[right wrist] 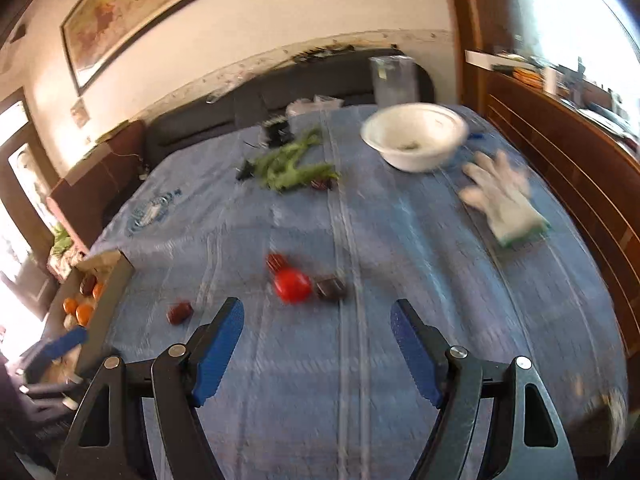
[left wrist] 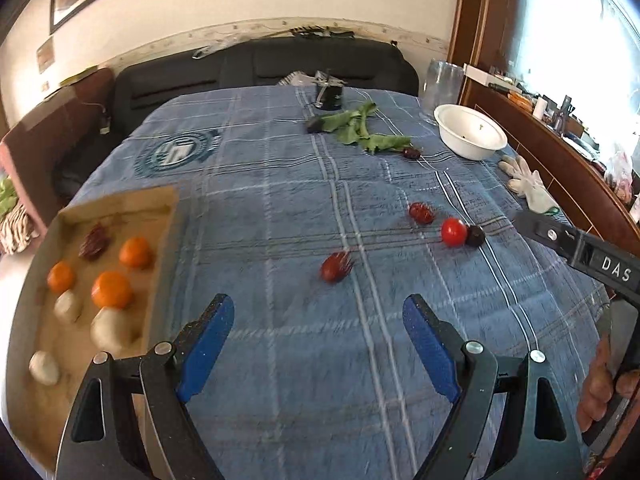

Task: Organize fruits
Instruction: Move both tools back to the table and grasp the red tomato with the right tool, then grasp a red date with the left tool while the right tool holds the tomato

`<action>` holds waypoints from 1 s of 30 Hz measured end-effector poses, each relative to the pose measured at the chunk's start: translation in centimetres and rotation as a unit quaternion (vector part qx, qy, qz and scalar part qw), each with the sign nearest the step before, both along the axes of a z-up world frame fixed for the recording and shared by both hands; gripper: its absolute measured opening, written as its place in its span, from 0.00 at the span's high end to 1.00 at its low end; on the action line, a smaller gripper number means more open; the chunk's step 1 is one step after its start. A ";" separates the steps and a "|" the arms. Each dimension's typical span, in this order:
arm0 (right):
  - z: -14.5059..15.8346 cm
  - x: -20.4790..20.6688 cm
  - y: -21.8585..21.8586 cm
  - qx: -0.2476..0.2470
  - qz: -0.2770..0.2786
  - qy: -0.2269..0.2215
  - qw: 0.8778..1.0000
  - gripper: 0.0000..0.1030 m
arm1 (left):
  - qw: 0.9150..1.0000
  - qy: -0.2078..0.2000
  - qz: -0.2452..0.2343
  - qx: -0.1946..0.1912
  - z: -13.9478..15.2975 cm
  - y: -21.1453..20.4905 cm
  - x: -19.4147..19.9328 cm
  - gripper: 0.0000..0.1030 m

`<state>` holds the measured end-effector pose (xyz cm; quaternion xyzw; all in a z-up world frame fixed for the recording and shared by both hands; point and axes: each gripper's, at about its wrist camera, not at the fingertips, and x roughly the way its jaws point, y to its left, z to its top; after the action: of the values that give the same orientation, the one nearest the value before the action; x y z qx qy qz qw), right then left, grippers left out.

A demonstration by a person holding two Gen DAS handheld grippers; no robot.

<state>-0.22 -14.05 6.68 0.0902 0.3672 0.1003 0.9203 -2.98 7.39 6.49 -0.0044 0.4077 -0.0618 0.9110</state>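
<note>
- Two views, both smeared by motion; right wrist view is worse – bowl [right wrist: 414, 136], glove [right wrist: 504, 196] and greens [right wrist: 294, 168] are soft-edged there, sharp in the left wrist view.
- Left gripper [left wrist: 318, 316]: jaws wide, nothing between the blue pads, only blue checked cloth [left wrist: 280, 184] under them. Right gripper [right wrist: 316, 320]: same, jaws wide and empty.
- Loose fruit on the cloth ahead of both grippers: tomato [left wrist: 454, 232] touching a dark round fruit [left wrist: 475, 236] – too dark to identify. Spiky red fruit [left wrist: 421, 213] just beside the tomato, another spiky red one [left wrist: 336, 267] nearer the left gripper, apart from the rest.
- Cardboard tray [left wrist: 160, 208] at the cloth's left edge holds three oranges [left wrist: 112, 289], three pale round items [left wrist: 114, 330] – can't tell what they are – and one dark red fruit [left wrist: 94, 242] at the far end.
- Left view only: full tray contents; right gripper's body with "DAS" lettering at the right edge, fingers [left wrist: 600, 384] of a hand around its handle, cut off by the frame.
- Right view only: tray seen edge-on, its near wall hides most of the contents; one blue pad of the left gripper pokes in at the lower left, rest cut off.
- One more dark red item [left wrist: 412, 153] sits at the tip of the greens, near the bowl; small, unclear in both views.
</note>
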 end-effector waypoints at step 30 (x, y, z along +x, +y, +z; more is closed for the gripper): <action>-5.2 5.2 3.7 -0.074 0.051 0.030 0.996 0.67 | 0.998 0.030 -0.021 -0.057 -4.7 0.6 5.5 0.78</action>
<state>4.93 -10.38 1.47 0.0062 0.4051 0.1168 0.9067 2.48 7.97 1.81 -0.0497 0.4303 -0.1042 0.8953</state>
